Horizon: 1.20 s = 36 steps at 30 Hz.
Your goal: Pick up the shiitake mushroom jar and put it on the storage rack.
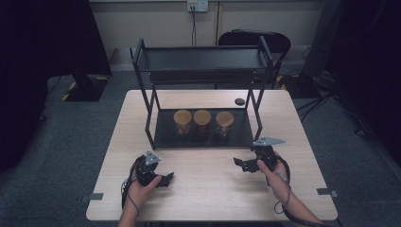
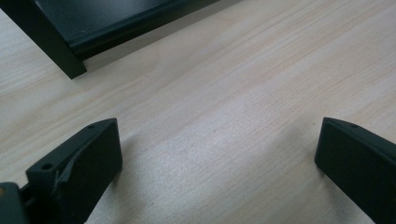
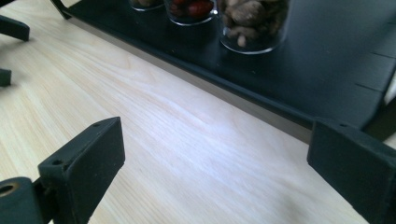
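So the jar of nuts point(image 3: 252, 21) is sitting at the right end of a row of three on the bottom tray point(image 3: 327, 60) of the black rack point(image 1: 203, 61), just ahead of the right gripper point(image 1: 242, 163) and slightly to one side of its line. It's the nearest jar to that gripper, so I'm reading this as a reach for it. The middle jar point(image 1: 202, 122) is standing right beside it, close to touching as far as I can tell, and the third jar point(image 1: 182, 122) is past that.

Right gripper's jaws are standing wide apart with nothing between them, just bare table point(image 3: 154, 135). Left gripper point(image 1: 166, 179) is the same deal, jaws spread and empty, sitting low over the wood near the rack's front left leg point(image 2: 44, 39).

For a clean grab I'd be coming in level and low, lining the jaws up on the glass body under the wooden lid point(image 1: 224, 117), one pad on the outer side and one slipping into the tight gap next to the middle jar. That gap looks like the tricky bit.

Edges to mind: the tray's raised front lip point(image 3: 224, 88) is lying between gripper and jar, the right front post point(image 1: 259, 120) is close to the jar's outer side, and the upper shelf point(image 1: 201, 59) is capping how high you can lift. The open tabletop in front is giving plenty of room to back out.
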### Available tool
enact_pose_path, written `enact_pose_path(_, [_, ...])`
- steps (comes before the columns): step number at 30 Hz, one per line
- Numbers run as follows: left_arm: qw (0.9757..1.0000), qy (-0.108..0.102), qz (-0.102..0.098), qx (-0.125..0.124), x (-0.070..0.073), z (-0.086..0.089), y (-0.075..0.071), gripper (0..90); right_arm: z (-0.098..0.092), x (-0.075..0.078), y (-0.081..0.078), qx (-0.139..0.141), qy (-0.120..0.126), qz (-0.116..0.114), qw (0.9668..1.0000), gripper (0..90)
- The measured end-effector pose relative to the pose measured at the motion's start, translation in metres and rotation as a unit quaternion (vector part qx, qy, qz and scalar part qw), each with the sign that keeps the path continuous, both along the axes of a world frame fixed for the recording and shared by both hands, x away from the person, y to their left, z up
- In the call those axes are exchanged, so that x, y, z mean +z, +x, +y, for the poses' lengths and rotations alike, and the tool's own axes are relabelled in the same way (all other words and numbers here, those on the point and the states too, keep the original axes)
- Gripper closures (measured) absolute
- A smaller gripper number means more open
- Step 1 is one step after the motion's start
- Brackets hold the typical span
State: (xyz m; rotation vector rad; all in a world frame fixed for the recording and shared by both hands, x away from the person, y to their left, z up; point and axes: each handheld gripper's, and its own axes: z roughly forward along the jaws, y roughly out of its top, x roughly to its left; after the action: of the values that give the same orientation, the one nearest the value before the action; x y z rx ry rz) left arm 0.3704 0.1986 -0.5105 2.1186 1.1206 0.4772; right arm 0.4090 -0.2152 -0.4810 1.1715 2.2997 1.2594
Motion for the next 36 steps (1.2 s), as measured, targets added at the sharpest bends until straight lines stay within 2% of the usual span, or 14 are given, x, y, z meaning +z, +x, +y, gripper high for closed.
enact_pose_path(7, [1.0,0.0,0.0,0.0,0.0,0.0,0.0,0.3,-0.015,-0.003,-0.005,-0.001,0.004,0.002,1.0,3.3])
enact_pose_path(17, [1.0,0.0,0.0,0.0,0.0,0.0,0.0,0.3,-0.032,-0.006,-0.012,0.008,-0.007,0.004,0.9999,3.1])
enact_pose_path(25, [1.0,0.0,0.0,0.0,0.0,0.0,0.0,0.3,-0.051,-0.011,-0.022,0.012,-0.022,-0.002,0.9997,2.5])
enact_pose_path(31, [1.0,0.0,0.0,0.001,0.0,0.0,0.0,0.3,-0.064,-0.013,-0.03,0.005,-0.036,-0.006,0.9993,2.3])
enact_pose_path(34, [1.0,0.0,0.0,0.001,0.0,0.0,0.0,0.3,-0.07,-0.016,-0.032,0.001,-0.032,0.004,0.9995,2.1])
enact_pose_path(36, [1.0,0.0,0.0,0.001,0.0,0.0,0.0,0.3,-0.071,-0.02,-0.033,-0.001,-0.038,0.009,0.9992,2.1])
